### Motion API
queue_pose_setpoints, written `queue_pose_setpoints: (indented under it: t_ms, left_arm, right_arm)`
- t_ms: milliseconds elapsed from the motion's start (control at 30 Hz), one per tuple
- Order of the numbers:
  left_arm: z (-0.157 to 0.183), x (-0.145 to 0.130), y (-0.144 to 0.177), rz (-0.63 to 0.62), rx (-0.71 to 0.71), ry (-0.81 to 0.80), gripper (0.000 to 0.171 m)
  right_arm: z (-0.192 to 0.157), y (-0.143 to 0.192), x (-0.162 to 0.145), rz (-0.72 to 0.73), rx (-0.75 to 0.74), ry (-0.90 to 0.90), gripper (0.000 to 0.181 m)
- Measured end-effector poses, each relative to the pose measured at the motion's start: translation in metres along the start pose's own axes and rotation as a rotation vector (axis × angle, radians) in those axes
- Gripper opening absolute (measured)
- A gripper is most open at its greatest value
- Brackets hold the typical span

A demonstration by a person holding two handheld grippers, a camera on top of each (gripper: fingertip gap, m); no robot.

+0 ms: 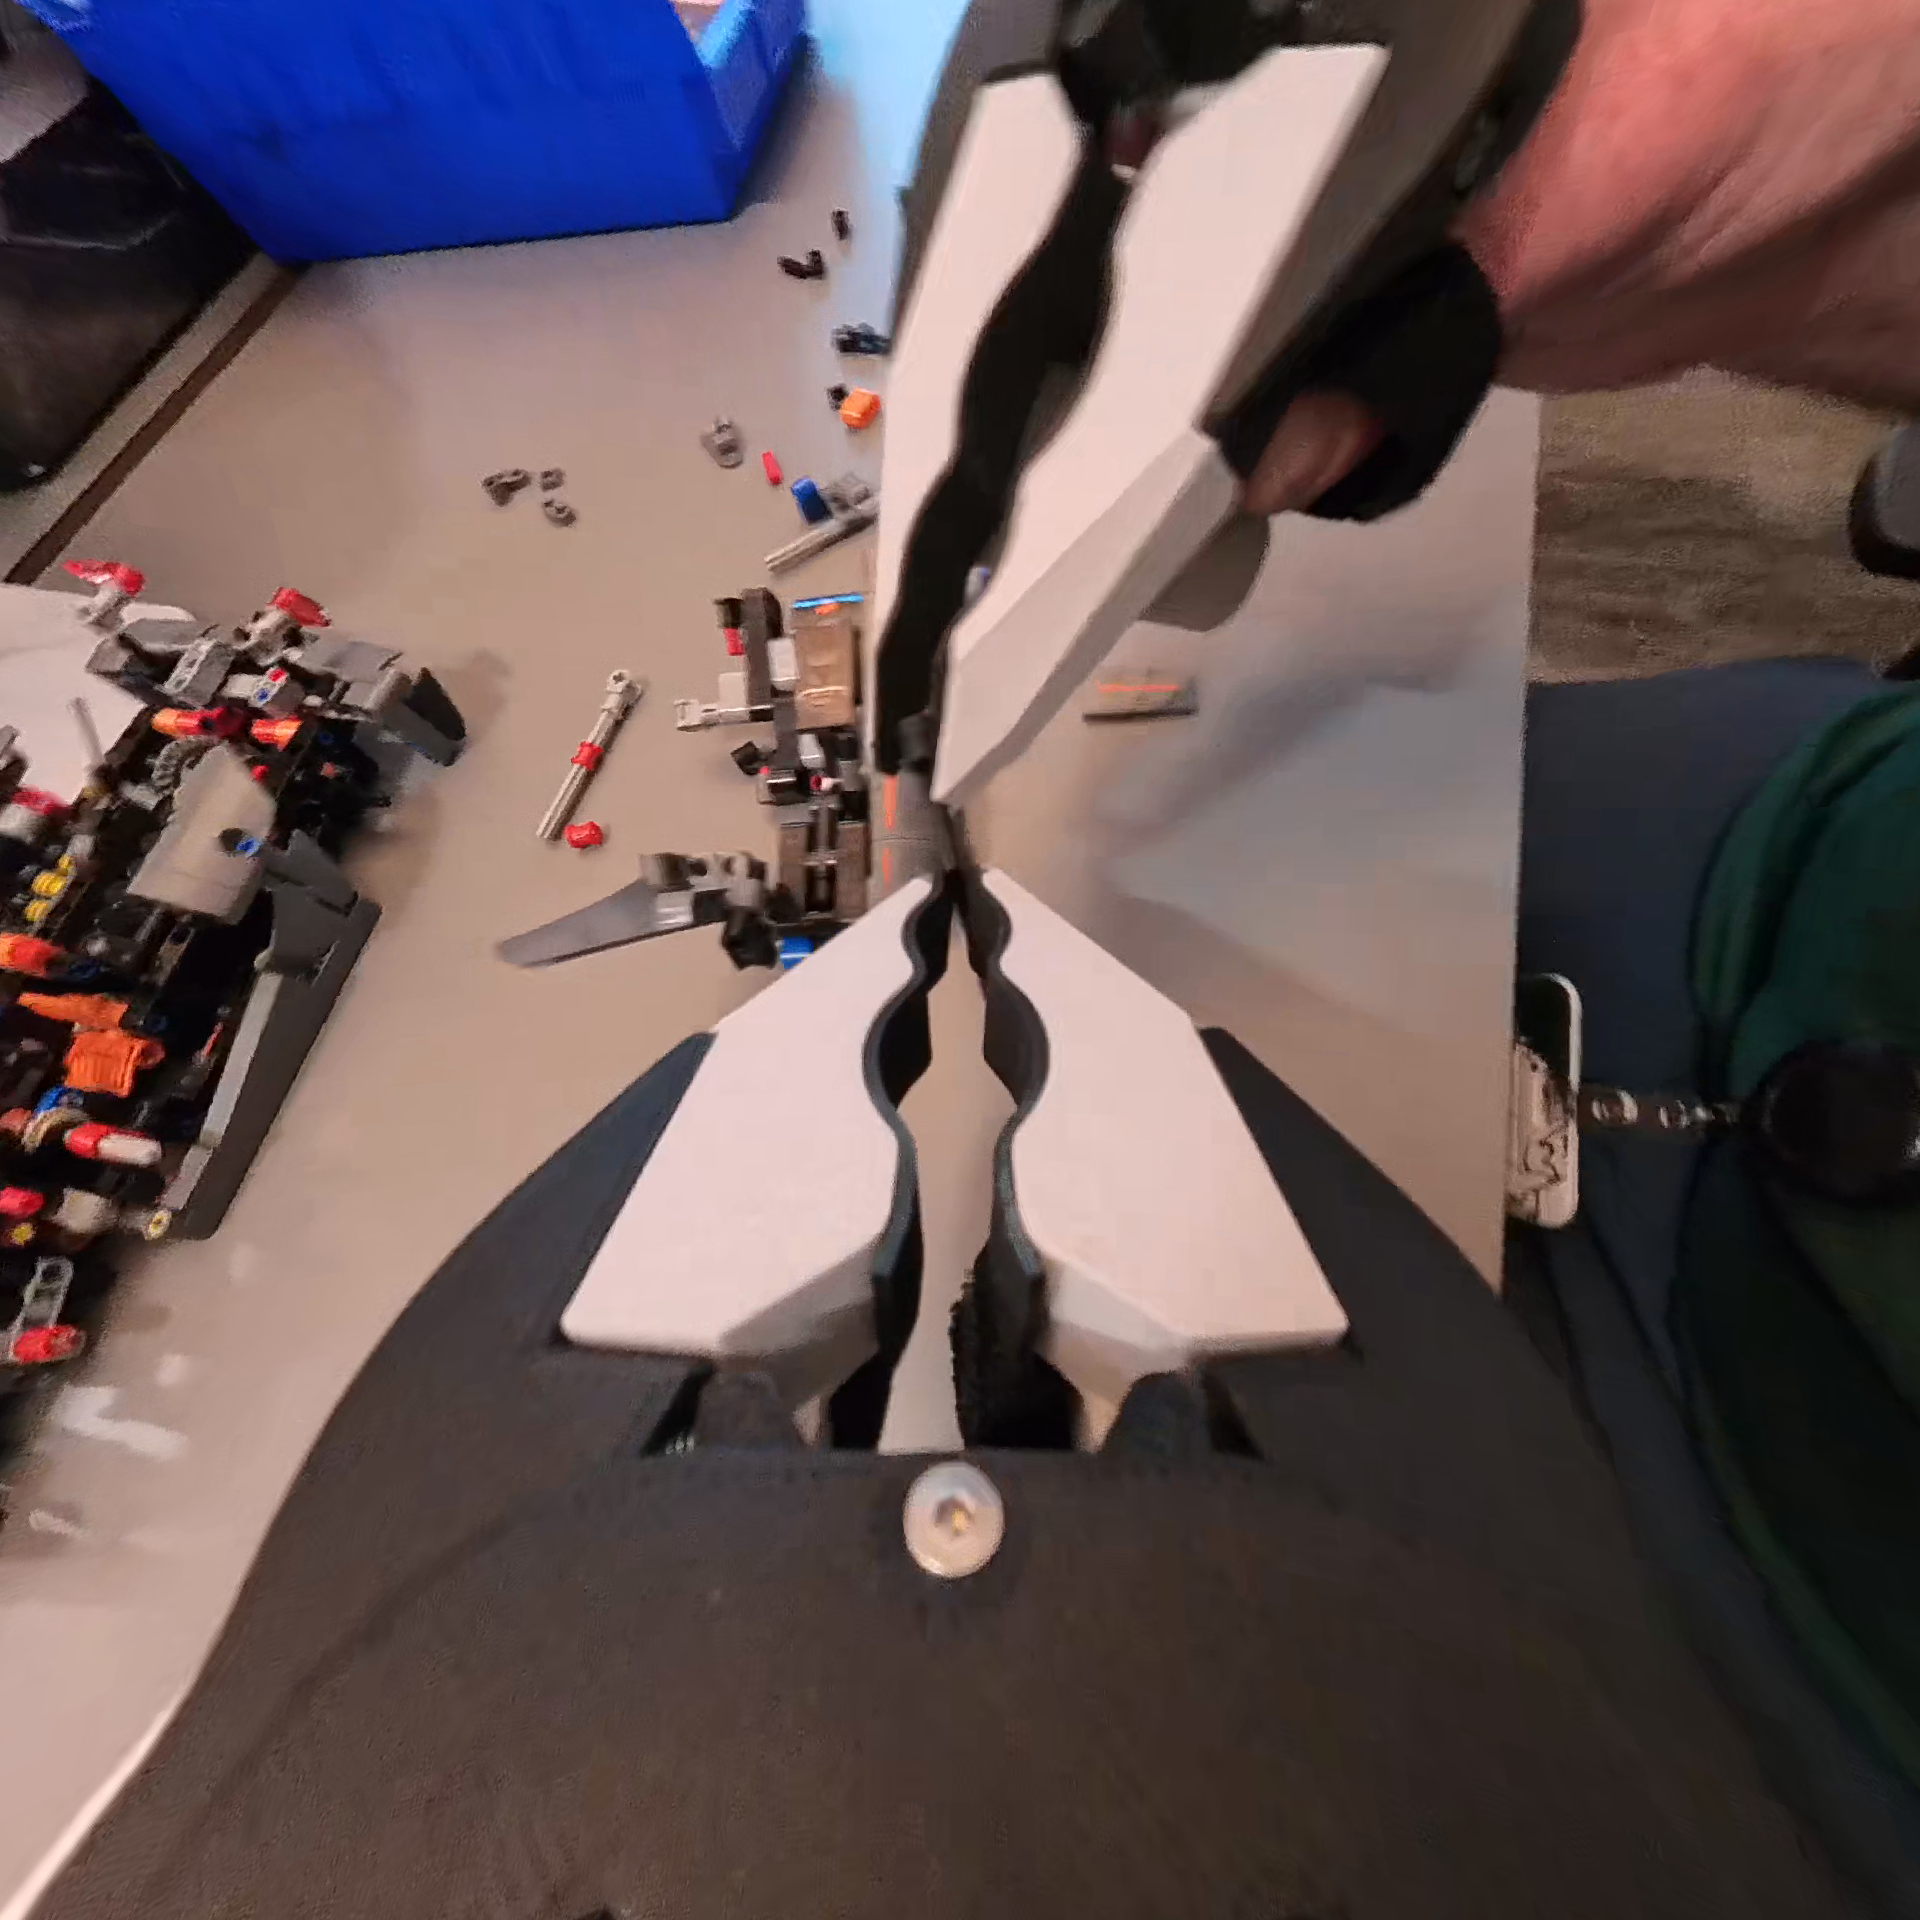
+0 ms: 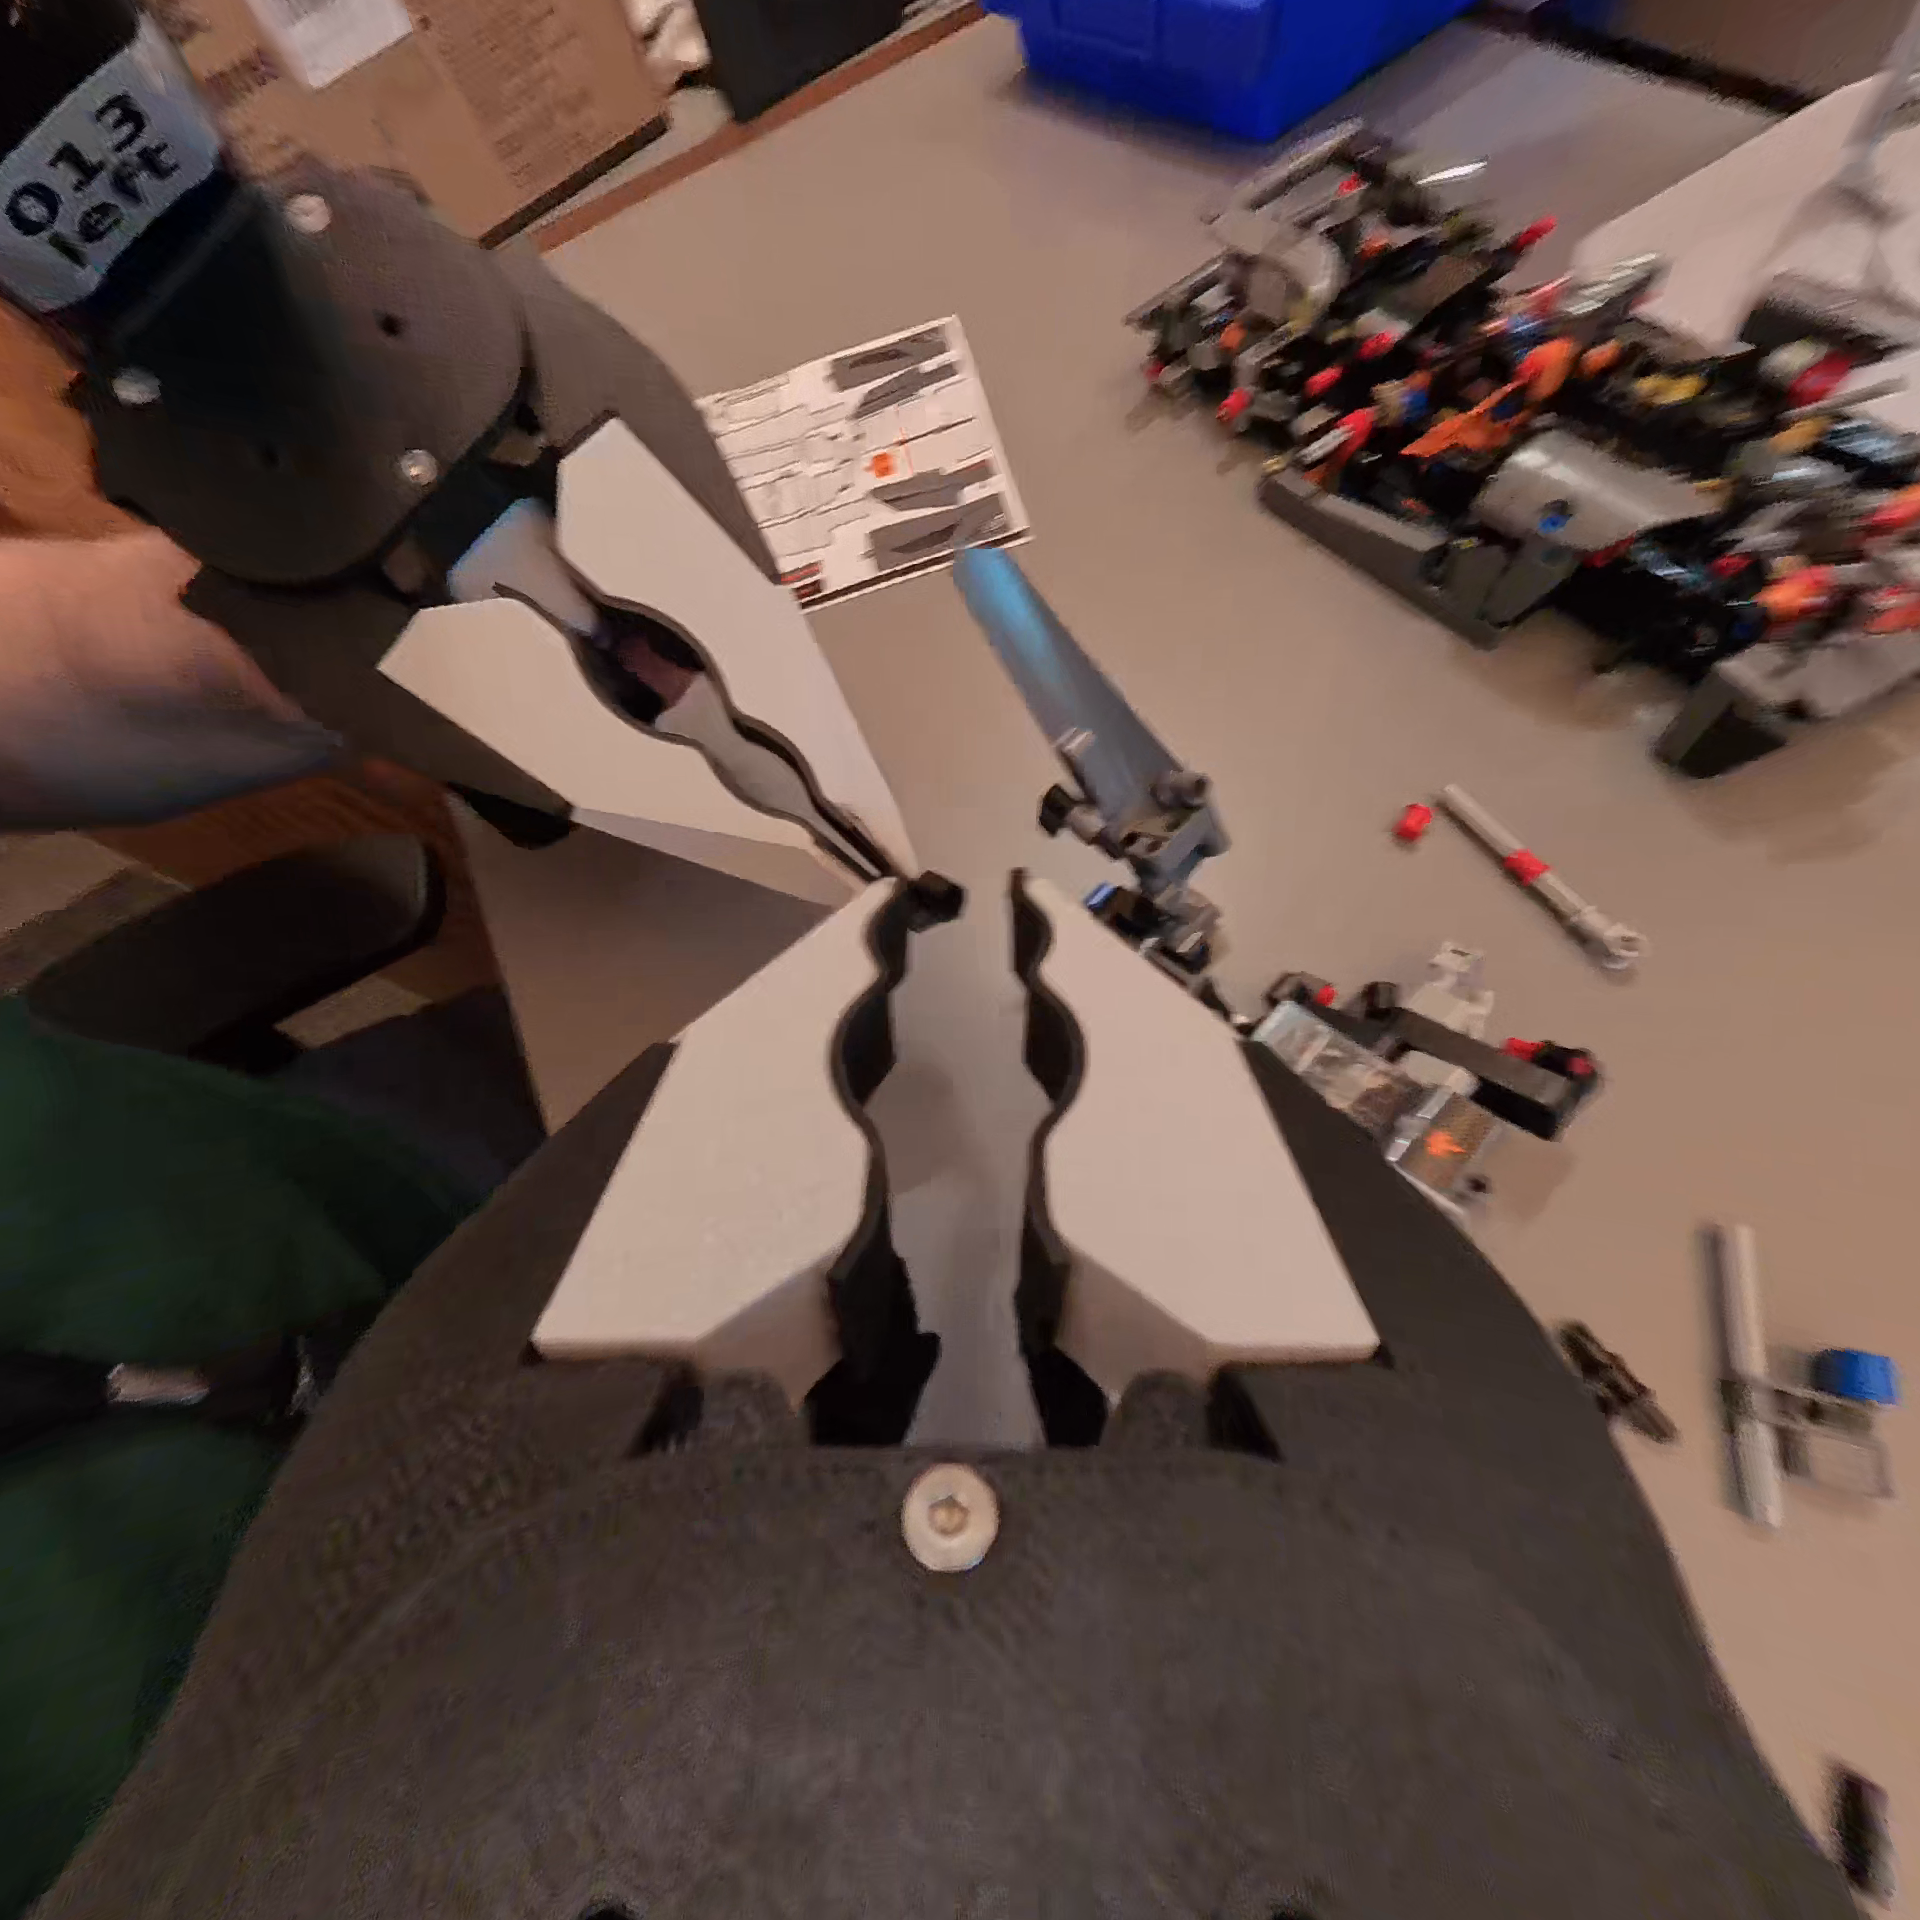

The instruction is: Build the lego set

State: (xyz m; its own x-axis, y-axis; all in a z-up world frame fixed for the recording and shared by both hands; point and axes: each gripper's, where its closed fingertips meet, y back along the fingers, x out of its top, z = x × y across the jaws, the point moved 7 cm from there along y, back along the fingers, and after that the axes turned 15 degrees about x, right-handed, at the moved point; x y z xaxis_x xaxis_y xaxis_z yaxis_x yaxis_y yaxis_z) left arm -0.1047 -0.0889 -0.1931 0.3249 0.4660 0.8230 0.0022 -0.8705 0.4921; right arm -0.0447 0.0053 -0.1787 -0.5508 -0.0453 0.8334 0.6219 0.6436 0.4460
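Observation:
My left gripper (image 1: 951, 883) is shut on a small dark grey piece with an orange stripe (image 1: 912, 831), held above the grey table (image 1: 468, 416). A small black pin (image 1: 914, 740) sits at the far end of that piece. My right gripper (image 1: 914, 753) comes down from above onto the pin. In the right wrist view, the right gripper (image 2: 958, 896) stands slightly open, with the black pin (image 2: 932, 896) against its left fingertip. There the left gripper (image 2: 883, 871) reaches in from the upper left, closed, its tips at the pin. The large partly built car model (image 1: 156, 935) (image 2: 1558, 416) stands off to the side.
On the table lie a black and grey sub-assembly (image 1: 800, 727) (image 2: 1423, 1081), a long grey blade panel (image 1: 613, 925) (image 2: 1049, 675), a grey axle with a red bush (image 1: 587, 758) (image 2: 1538, 873), a sticker sheet (image 2: 873, 457) and several loose pieces. A blue bin (image 1: 416, 125) stands at the back. The table edge (image 1: 1519, 727) and a person's green clothing are close by. The tips of both grippers are at nearly the same place. The right tips stand about 20 centimetres off the large partly built car model (image 1: 156, 935).

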Motion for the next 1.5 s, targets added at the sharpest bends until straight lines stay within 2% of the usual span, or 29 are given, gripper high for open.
queue_pose_setpoints:
  t_ms: [33, 67, 233, 367, 500, 667, 800, 967, 1100, 1200, 1267, 1333, 1367, 1433, 1500]
  left_arm:
    - [-0.004, 0.001, 0.001, 0.012, 0.013, 0.050, 0.000]
    - [-0.007, 0.003, 0.002, 0.035, 0.000, 0.120, 0.000]
    - [-0.019, 0.011, 0.006, 0.136, -0.063, 0.436, 0.000]
    - [-0.015, 0.014, 0.001, 0.179, -0.139, 0.647, 0.000]
    - [-0.011, 0.018, 0.000, 0.232, -0.196, 0.838, 0.000]
    - [-0.003, 0.015, -0.003, 0.271, -0.302, 1.103, 0.000]
    - [0.003, 0.013, -0.003, 0.287, -0.393, 1.278, 0.000]
    - [0.011, 0.013, -0.002, 0.278, -0.451, 1.382, 0.000]
    - [0.016, 0.018, 0.001, 0.305, -0.471, 1.401, 0.003]
    - [0.019, 0.021, 0.010, 0.296, -0.374, 1.272, 0.012]
    - [0.013, 0.021, 0.026, 0.308, -0.239, 1.071, 0.017]
    - [-0.014, 0.019, 0.047, 0.361, -0.097, 0.923, 0.029]
    - [-0.029, 0.017, 0.054, 0.357, -0.011, 0.798, 0.032]
    - [-0.055, 0.008, 0.053, 0.271, 0.106, 0.548, 0.035]
    - [-0.069, 0.005, 0.043, 0.201, 0.098, 0.424, 0.037]
  right_arm:
    - [0.001, 0.002, 0.003, 0.010, -0.052, 0.013, 0.033]
    - [0.000, 0.005, 0.004, 0.012, -0.103, 0.042, 0.037]
    - [-0.032, -0.001, 0.000, -0.030, -0.292, 0.294, 0.035]
    - [-0.041, -0.012, -0.008, -0.093, -0.489, 0.438, 0.037]
    - [-0.045, -0.005, -0.005, -0.106, -0.632, 0.529, 0.019]
    - [-0.049, -0.002, -0.006, -0.173, -0.731, 0.659, 0.016]
    - [-0.054, -0.003, -0.010, -0.236, -0.813, 0.866, 0.019]
    - [-0.059, 0.001, -0.012, -0.283, -0.819, 1.004, 0.005]
    - [-0.061, 0.009, -0.011, -0.267, -0.792, 0.993, 0.000]
    - [-0.059, 0.017, -0.014, -0.206, -0.730, 0.878, 0.000]
    - [-0.055, 0.025, -0.018, -0.144, -0.676, 0.760, 0.000]
    - [-0.050, 0.033, -0.024, -0.095, -0.638, 0.655, 0.000]
    - [-0.048, 0.035, -0.027, -0.080, -0.619, 0.613, 0.000]
    - [-0.044, 0.035, -0.034, -0.065, -0.595, 0.562, 0.000]
    - [-0.041, 0.034, -0.039, -0.066, -0.582, 0.525, 0.000]
